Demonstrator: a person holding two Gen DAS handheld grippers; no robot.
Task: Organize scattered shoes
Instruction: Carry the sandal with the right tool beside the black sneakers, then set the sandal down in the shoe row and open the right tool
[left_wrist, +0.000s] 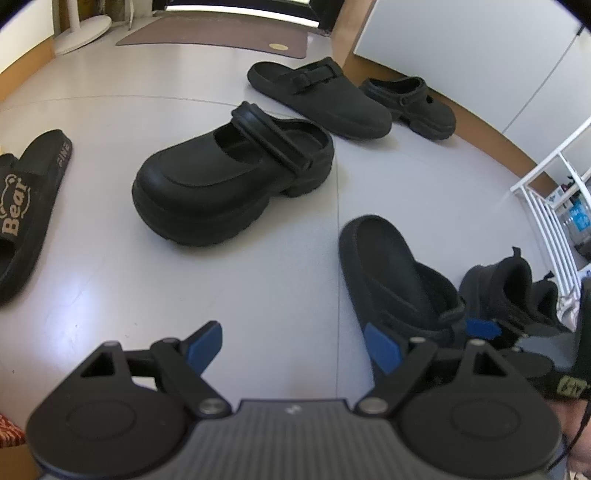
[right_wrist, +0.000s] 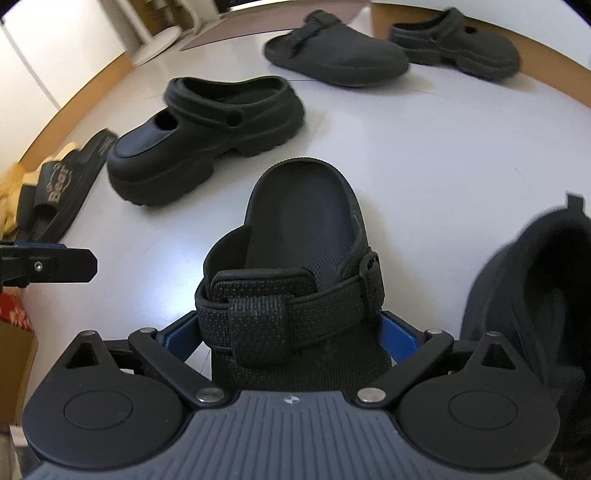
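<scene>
Black moulded foam and rubber make up every shoe on the pale floor (left_wrist: 258, 288), and none is yet paired. The right gripper (right_wrist: 291, 332) straddles the strapped clog (right_wrist: 303, 258) at its textured upper, a blue finger showing on each side; the jaws stand wide, and whether the pads press on the clog's sides cannot be told, since the contact is hidden behind the upper. That straddle looks chosen to take the clog across its widest, stiffest part, heel pointing away. The left gripper (left_wrist: 295, 347) hangs released over bare floor, nothing between its fingers, just beside the same clog (left_wrist: 399, 280), apparently kept clear while the other tool works. A dark sneaker (right_wrist: 535, 295) lies close on the clog's right. The chunky platform clog (left_wrist: 232, 177) sits mid-floor, apart from its likely mate (left_wrist: 410, 103) near the wall's wooden skirting. A buckled flat clog (left_wrist: 317, 99), the probable partner of the straddled one, lies beside that mate. A "Bear" slide (left_wrist: 26, 206) lies alone at the left edge.
</scene>
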